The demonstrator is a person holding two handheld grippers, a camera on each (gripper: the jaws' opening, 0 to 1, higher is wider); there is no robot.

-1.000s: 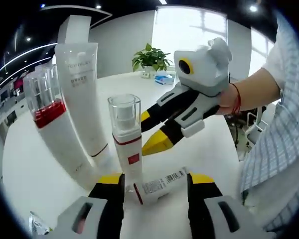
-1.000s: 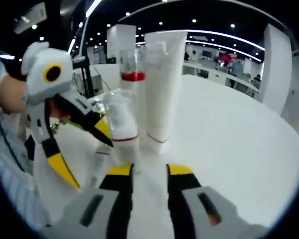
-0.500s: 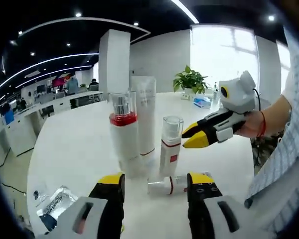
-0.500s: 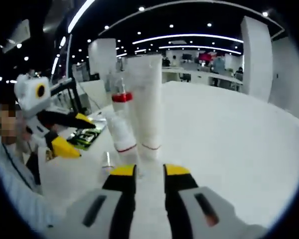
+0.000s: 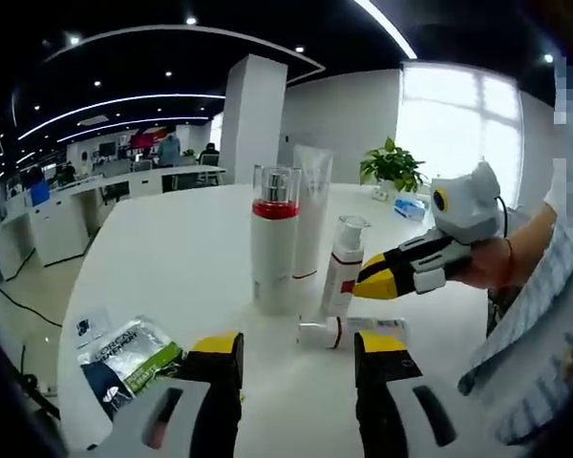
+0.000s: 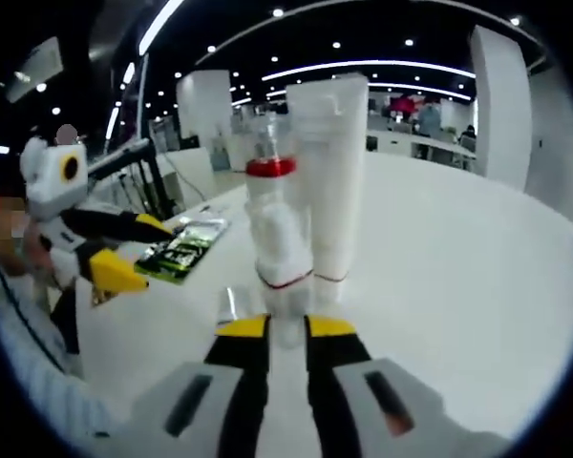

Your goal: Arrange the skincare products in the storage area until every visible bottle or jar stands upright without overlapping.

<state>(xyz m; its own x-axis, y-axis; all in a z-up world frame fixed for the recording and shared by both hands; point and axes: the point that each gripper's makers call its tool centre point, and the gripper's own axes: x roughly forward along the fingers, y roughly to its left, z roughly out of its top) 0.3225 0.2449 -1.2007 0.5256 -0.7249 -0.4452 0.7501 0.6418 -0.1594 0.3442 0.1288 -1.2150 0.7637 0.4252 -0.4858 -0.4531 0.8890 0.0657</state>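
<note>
Three products stand close together on the white table [image 5: 172, 267]: a white bottle with a red band and clear cap [image 5: 274, 239], a tall white tube [image 5: 310, 215], and a small pump bottle [image 5: 343, 267]. A small bottle with a barcode label [image 5: 349, 331] lies on its side in front of them. My left gripper [image 5: 296, 355] is open and empty, well short of the lying bottle. My right gripper [image 6: 286, 327] has its jaws almost together. Its tips sit at the small pump bottle [image 6: 282, 258]; I cannot tell if they touch. The lying bottle [image 6: 234, 303] is to their left.
A green and white sachet [image 5: 129, 355] lies on the table at the near left, also seen as the sachet [image 6: 183, 248]. A person's hand and checked sleeve [image 5: 544, 277] hold the right gripper [image 5: 371, 275]. A potted plant [image 5: 393, 164] stands far back.
The left gripper's camera has pulled back from the products, so they look smaller and the sachet shows. The right gripper's jaws have narrowed and come up to the small pump bottle.
</note>
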